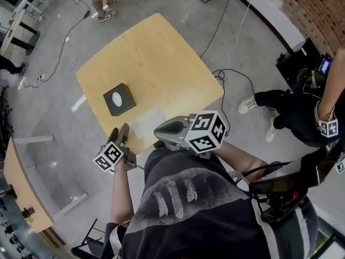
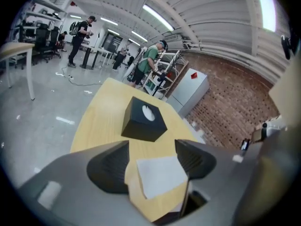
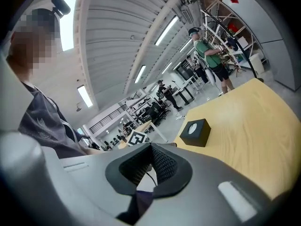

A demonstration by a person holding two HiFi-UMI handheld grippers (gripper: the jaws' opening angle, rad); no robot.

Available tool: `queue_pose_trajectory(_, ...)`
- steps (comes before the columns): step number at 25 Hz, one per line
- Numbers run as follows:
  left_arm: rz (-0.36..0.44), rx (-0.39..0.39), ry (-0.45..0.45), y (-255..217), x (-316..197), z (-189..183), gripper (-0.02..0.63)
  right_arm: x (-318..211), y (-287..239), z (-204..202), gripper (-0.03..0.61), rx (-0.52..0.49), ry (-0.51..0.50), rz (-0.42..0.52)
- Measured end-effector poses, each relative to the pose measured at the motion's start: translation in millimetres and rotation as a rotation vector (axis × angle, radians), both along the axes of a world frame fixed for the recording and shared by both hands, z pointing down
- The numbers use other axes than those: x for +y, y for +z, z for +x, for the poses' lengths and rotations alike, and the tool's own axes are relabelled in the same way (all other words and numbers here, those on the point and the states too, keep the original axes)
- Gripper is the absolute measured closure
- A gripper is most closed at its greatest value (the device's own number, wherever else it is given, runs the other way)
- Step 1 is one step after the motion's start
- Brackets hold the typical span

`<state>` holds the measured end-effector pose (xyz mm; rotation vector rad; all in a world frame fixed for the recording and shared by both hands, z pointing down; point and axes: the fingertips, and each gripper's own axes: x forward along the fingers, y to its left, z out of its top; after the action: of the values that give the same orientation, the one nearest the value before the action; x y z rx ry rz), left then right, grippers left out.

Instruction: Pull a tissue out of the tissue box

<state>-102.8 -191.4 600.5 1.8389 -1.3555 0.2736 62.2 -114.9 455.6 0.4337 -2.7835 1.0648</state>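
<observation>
A black tissue box (image 1: 119, 99) with a white oval opening stands near the left edge of the wooden table (image 1: 161, 58). One white tissue (image 1: 146, 124) lies flat on the table between the box and the near edge. My left gripper (image 1: 118, 133) hovers just off the table's near left edge, open. In the left gripper view the tissue (image 2: 160, 174) lies below the gap between the jaws, not gripped, and the box (image 2: 143, 120) stands beyond it. My right gripper (image 1: 161, 129) is held at the near edge, its pads together with nothing in them. The box (image 3: 194, 132) is far ahead of it.
Cables (image 1: 229, 74) trail over the grey floor around the table. A person (image 1: 285, 109) sits at the right beside black gear. Another person's legs (image 1: 102, 4) show at the top. A second wooden table (image 1: 21, 193) stands at the lower left.
</observation>
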Motion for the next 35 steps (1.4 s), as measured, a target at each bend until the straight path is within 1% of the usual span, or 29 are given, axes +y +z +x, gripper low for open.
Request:
queue_pose_trajectory(1, 0.038, -0.011, -0.015, -10, -2, -3, 0.311, 0, 0, 1, 0.585, -0.004, 0.002, 0.000)
queue_pose_trajectory(2, 0.079, -0.017, -0.033, -21, -4, -6, 0.360, 0, -1, 3, 0.585, -0.010, 0.004, -0.001)
queue_pose_trajectory(3, 0.122, -0.020, -0.050, -34, -6, -8, 0.420, 0, -2, 5, 0.584, -0.015, 0.003, -0.002)
queue_pose_trajectory(4, 0.163, -0.023, -0.065, -48, -7, -9, 0.467, 0, -3, 7, 0.585, -0.019, -0.001, -0.003)
queue_pose_trajectory(5, 0.198, -0.032, -0.072, -63, -7, -10, 0.554, 1, -5, 9, 0.585, -0.021, -0.008, -0.002)
queue_pose_trajectory(6, 0.228, -0.048, -0.069, -76, -5, -10, 0.611, 1, -7, 10, 0.585, -0.022, -0.014, 0.000)
queue_pose_trajectory(9, 0.278, -0.098, -0.006, -106, 1, 0, 0.612, 3, -9, 13, 0.584, -0.030, -0.025, -0.004)
queue_pose_trajectory(12, 0.310, -0.123, 0.039, -124, 8, 10, 0.611, 4, -12, 8, 0.584, -0.045, -0.043, -0.006)
queue_pose_trajectory(15, 0.347, -0.113, 0.073, -139, 10, 19, 0.611, 2, -15, 0, 0.584, -0.043, -0.050, 0.008)
queue_pose_trajectory(18, 0.397, -0.100, 0.126, -155, 12, 31, 0.611, 2, -19, -7, 0.584, -0.036, -0.052, 0.023)
queue_pose_trajectory(22, 0.490, -0.134, 0.226, -176, 20, 42, 0.611, 5, -24, -21, 0.583, -0.014, -0.040, 0.044)
queue_pose_trajectory(24, 0.519, -0.140, 0.271, -183, 25, 39, 0.611, 8, -25, -34, 0.583, -0.006, -0.015, 0.048)
queue_pose_trajectory(26, 0.537, -0.129, 0.290, -188, 32, 26, 0.611, 11, -27, -52, 0.583, -0.002, 0.001, 0.052)
queue_pose_trajectory(31, 0.569, -0.098, 0.299, -196, 47, -17, 0.611, 22, -37, -107, 0.583, 0.017, 0.007, 0.078)
queue_pose_trajectory(34, 0.556, 0.008, 0.368, -191, 71, -26, 0.612, 37, -33, -133, 0.583, 0.035, 0.008, 0.065)
queue_pose_trajectory(35, 0.561, 0.027, 0.391, -191, 79, -28, 0.611, 42, -31, -140, 0.583, 0.042, 0.014, 0.060)
